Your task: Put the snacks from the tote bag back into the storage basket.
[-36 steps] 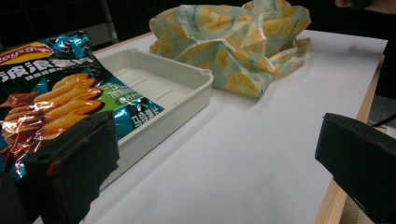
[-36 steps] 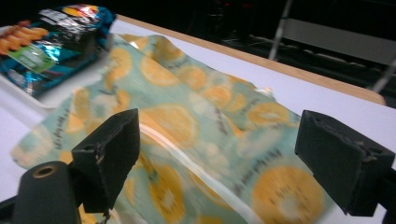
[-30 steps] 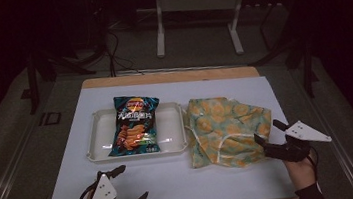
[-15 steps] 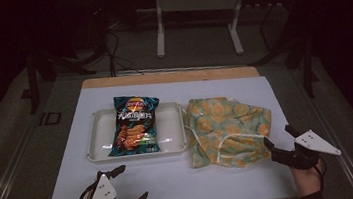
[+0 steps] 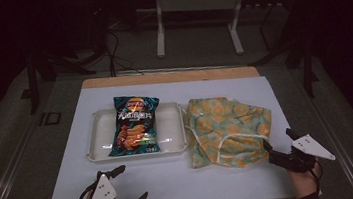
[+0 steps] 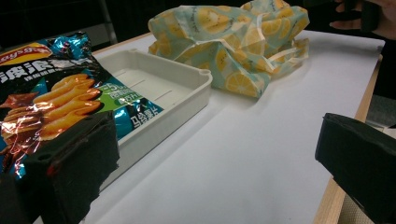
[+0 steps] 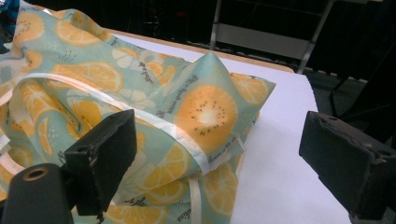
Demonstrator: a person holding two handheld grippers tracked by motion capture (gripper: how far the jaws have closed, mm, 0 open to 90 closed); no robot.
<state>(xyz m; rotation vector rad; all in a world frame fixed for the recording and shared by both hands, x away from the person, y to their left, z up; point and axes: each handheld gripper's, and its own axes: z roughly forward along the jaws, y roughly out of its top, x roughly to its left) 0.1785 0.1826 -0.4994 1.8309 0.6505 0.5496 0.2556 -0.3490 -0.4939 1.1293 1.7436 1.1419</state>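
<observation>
Pale-green cloth bag printed with orange slices lies crumpled on the white counter (just right of the cream tray), long axis running left-right, before the right tool, jaws apart; left tool also gapes.

a tray lies on the table, left of centre, with a chip bag in it, the bag's far end resting over the tray's far rim. just right of the tray lies a cloth bag. the left gripper sits near the front edge before the tray, and the right gripper is at the cloth bag's near right corner.
</observation>
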